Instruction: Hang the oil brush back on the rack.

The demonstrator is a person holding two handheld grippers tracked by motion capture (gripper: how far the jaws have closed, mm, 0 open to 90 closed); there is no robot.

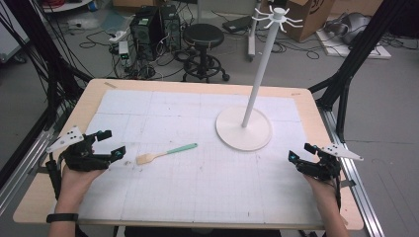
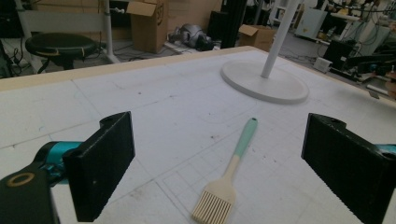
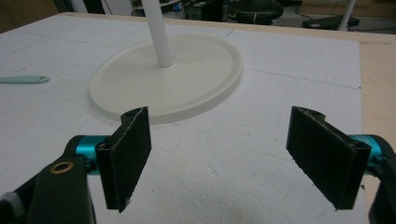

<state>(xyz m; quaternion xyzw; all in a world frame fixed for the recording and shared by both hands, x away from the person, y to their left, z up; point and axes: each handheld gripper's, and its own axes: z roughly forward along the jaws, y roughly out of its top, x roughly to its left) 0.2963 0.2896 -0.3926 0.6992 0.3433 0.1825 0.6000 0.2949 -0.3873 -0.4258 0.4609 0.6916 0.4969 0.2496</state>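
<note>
A pastry brush (image 1: pixel 165 153) with a mint-green handle and pale bristles lies flat on the white mat, left of centre. In the left gripper view the brush (image 2: pixel 229 179) lies just ahead of the jaws, bristles nearest. My left gripper (image 1: pixel 112 144) rests at the table's left edge, open and empty, its jaws pointing right toward the brush. My right gripper (image 1: pixel 302 152) sits at the right edge, open and empty. A white stand (image 1: pixel 244 129) with a round base, a tall pole and hooks on top (image 1: pixel 276 17) rises right of centre; the base (image 3: pixel 168 77) lies ahead of the right jaws.
The white gridded mat (image 1: pixel 197 182) covers most of the wooden table (image 1: pixel 94 86). Beyond the far edge, on the floor, stand a black stool (image 1: pixel 203 42), computer boxes (image 1: pixel 153 27), cables and a cardboard box (image 1: pixel 306 15). Black frame legs flank both sides.
</note>
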